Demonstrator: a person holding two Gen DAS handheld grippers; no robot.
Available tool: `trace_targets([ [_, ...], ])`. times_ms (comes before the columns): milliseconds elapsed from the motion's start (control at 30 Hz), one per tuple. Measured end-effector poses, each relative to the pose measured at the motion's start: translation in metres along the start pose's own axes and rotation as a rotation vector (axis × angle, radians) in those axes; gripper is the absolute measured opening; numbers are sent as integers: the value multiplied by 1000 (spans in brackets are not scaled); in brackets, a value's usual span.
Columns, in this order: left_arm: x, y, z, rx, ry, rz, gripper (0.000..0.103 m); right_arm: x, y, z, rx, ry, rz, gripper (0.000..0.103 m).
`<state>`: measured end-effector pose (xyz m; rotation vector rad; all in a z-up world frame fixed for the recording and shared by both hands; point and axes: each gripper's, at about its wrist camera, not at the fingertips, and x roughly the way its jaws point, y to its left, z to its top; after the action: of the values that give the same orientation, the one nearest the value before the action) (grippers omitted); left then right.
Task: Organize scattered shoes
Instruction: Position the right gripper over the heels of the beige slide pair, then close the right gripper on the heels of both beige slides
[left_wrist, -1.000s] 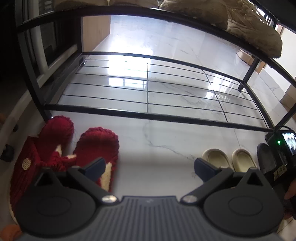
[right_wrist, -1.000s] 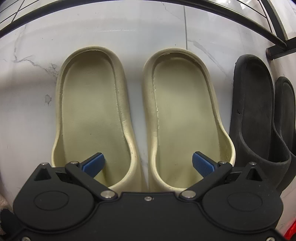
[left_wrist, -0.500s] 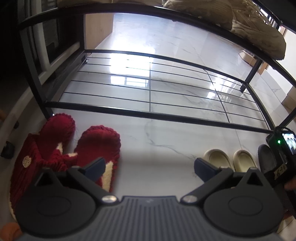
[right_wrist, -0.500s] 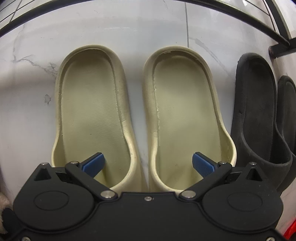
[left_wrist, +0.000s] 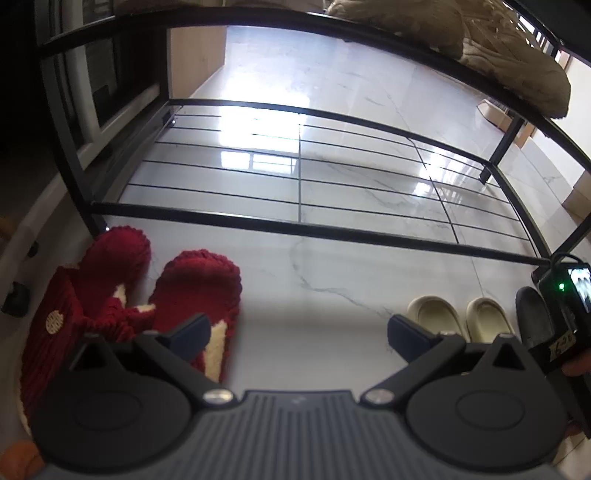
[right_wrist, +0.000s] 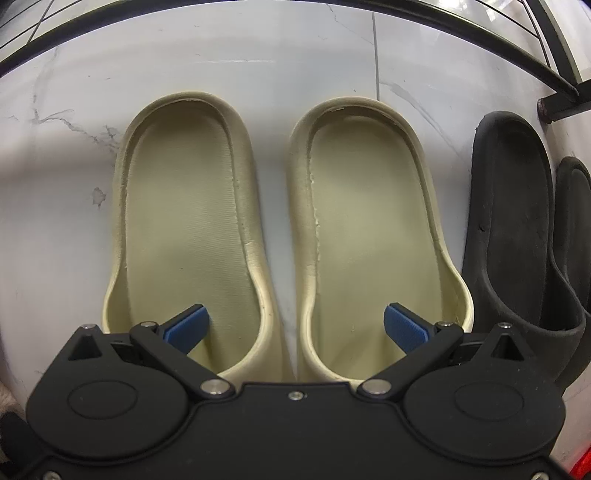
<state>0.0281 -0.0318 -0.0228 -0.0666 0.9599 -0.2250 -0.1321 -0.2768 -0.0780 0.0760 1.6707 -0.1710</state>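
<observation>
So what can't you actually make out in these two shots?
- Toe ends of the cream foam slides: right wrist view, hidden behind the open right tool.
- Second black rubber slide: same view, cut off by the right edge.
- Beige fuzzy footwear on the black metal rack: left wrist view, cropped by the top edge.
- Heels of the red knitted slippers: behind the open left tool.

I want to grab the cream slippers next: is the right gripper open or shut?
Open: the right gripper has its blue pads spread wide, one over each cream slipper, gripping nothing.
</observation>
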Motion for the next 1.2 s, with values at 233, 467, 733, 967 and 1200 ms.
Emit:
trace_targets([
  [233, 0, 1, 1, -8, 0, -4, 102, 20, 11, -22, -6, -7, 2, 103],
  [467, 0, 1, 2, -13, -1, -10, 102, 21, 21, -9, 5, -44, 34, 71],
  [733, -4, 3, 3, -24, -12, -17, 102, 14, 51, 9, -13, -108, -8, 18],
  [967, -4, 9, 6, -68, 0, -27, 102, 12, 73, 29, 23, -204, -46, 17],
  [1200, -7, 13, 8, -80, -7, -30, 102, -12, 79, 42, 47, -306, -3, 16],
])
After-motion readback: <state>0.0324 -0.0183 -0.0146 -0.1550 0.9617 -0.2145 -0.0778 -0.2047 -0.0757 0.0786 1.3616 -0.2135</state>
